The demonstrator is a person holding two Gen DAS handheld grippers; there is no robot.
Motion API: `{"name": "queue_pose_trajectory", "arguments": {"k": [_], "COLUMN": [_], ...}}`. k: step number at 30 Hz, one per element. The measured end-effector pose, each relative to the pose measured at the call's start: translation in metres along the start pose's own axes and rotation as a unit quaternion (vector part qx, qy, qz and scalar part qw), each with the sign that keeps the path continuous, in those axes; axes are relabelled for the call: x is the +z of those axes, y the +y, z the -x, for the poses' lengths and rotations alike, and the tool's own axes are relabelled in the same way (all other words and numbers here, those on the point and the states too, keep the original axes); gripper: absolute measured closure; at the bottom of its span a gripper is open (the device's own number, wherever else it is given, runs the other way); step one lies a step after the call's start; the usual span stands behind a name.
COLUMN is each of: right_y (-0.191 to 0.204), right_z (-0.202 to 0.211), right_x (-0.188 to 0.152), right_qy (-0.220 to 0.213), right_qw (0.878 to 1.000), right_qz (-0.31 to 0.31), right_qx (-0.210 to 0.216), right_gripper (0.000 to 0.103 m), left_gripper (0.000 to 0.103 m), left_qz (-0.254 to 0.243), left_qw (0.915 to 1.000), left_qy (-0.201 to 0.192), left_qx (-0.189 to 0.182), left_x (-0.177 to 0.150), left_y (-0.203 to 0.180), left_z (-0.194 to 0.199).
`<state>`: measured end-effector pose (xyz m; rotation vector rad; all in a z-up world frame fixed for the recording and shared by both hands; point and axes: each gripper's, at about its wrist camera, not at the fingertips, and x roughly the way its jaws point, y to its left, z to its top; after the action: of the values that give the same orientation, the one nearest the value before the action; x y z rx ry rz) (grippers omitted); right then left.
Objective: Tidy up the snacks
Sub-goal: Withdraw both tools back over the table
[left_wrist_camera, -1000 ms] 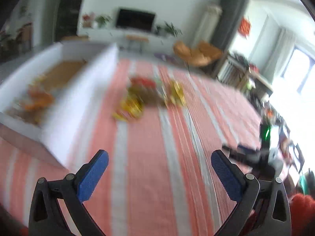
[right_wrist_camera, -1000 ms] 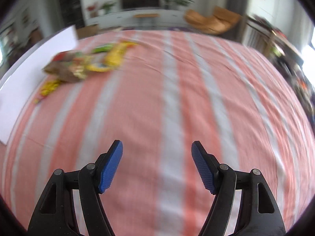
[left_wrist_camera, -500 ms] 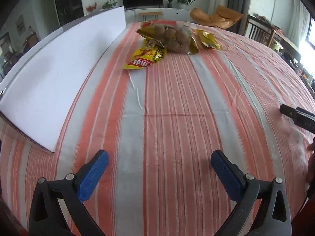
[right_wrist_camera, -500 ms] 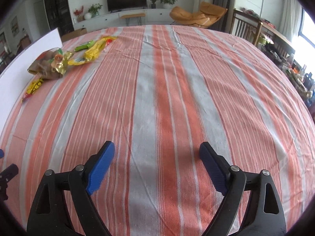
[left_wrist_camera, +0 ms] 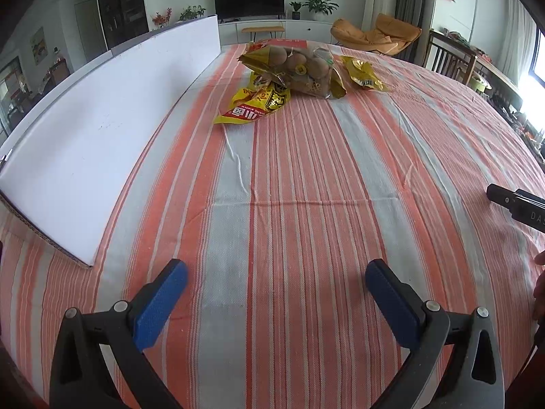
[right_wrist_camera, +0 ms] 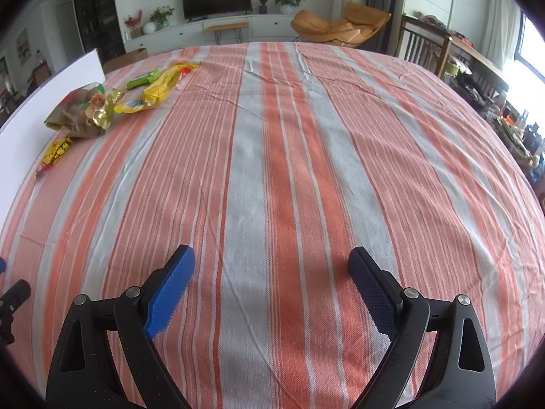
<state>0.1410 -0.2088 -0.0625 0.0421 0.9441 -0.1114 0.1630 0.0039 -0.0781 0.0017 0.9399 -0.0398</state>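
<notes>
Both grippers hang low over the striped tablecloth (left_wrist_camera: pixel 289 225). Left gripper (left_wrist_camera: pixel 276 286) has its blue pads spread wide, with only cloth between them. Right gripper (right_wrist_camera: pixel 270 269) is opening its jaws (they are already far apart) and nothing is between them. Snacks lie in a small pile at the far side of the table: a clear bag of brown round pieces (left_wrist_camera: pixel 299 66) rests on a yellow packet (left_wrist_camera: pixel 253 104), just beside the white box wall (left_wrist_camera: pixel 102 129). Another yellow packet (right_wrist_camera: pixel 158 90) and a green one (right_wrist_camera: pixel 141 80) lie near.
</notes>
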Motion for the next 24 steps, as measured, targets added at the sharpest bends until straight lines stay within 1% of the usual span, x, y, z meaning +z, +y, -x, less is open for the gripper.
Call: {"name": "queue_pose_trajectory", "arguments": {"k": [8, 12, 16, 19, 21, 24], "right_y": [0.0, 0.001, 0.001, 0.001, 0.004, 0.019], "right_z": [0.0, 0.0, 0.0, -0.002, -0.009, -0.021], "right_x": [0.0, 0.0, 0.0, 0.002, 0.018, 0.061], "right_qy": [0.0, 0.0, 0.0, 0.005, 0.023, 0.019], "right_qw": [1.0, 1.0, 1.0, 1.0, 0.999, 0.998], "right_qz": [-0.001, -0.001, -0.001, 0.0, 0.001, -0.009], "right_qx": [0.001, 0.001, 0.002, 0.005, 0.028, 0.064], "right_gripper": [0.009, 0.009, 0.009, 0.008, 0.009, 0.011], "left_gripper": [0.0, 0.0, 0.0, 0.0, 0.0, 0.0], "left_qz": [0.0, -0.016, -0.01, -0.009, -0.009, -0.009], "left_qw": [1.0, 0.9997, 0.9998, 0.9999, 0.9999, 0.9999], "left_qy": [0.0, 0.014, 0.01, 0.004, 0.003, 0.002], "left_qx": [-0.001, -0.01, -0.01, -0.007, -0.007, -0.006], "left_x": [0.0, -0.001, -0.002, -0.004, -0.003, -0.003], "left_y": [0.0, 0.005, 0.016, 0.015, 0.014, 0.013], "left_z": [0.0, 0.004, 0.005, 0.005, 0.005, 0.005]}}
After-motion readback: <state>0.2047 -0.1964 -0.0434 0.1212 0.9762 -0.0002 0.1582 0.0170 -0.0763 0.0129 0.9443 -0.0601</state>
